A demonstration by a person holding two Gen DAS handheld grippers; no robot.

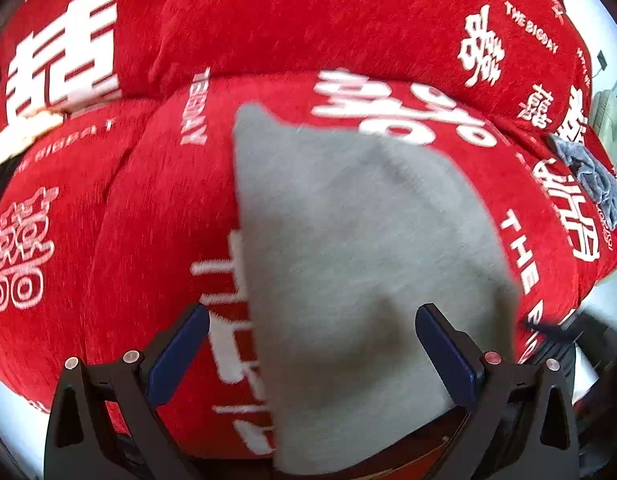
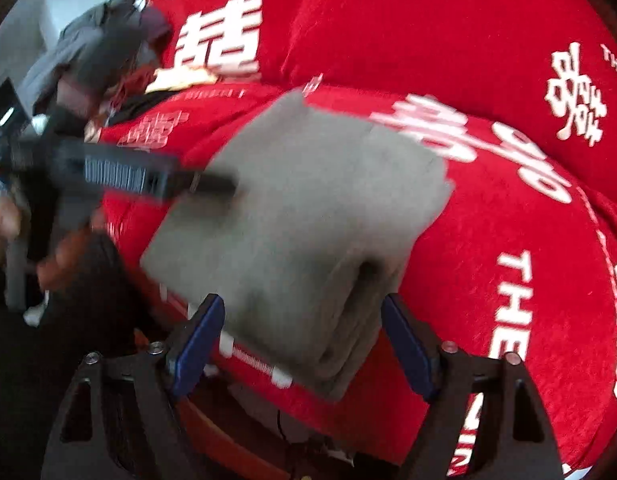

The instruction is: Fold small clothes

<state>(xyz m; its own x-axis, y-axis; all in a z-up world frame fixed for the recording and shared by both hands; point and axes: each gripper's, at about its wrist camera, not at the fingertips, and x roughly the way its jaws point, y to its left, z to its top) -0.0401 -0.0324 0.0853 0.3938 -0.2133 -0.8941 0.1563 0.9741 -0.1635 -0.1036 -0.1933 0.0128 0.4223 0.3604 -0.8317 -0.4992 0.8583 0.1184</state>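
A folded grey garment lies flat on a red cover with white lettering. My left gripper hovers over the garment's near part, blue pads spread wide and off the cloth. In the right wrist view the same grey garment shows its stacked folded edge towards me. That edge lies between the pads of my right gripper, which stand open with a gap on the right side. The left gripper appears blurred at the left, its tip over the garment's left edge, with a hand behind it.
A crumpled blue-grey cloth lies at the cover's right edge. A dark grey heap of clothing sits at the far left beside a cream item. A raised red cushion backs the seat, whose front edge drops off below the garment.
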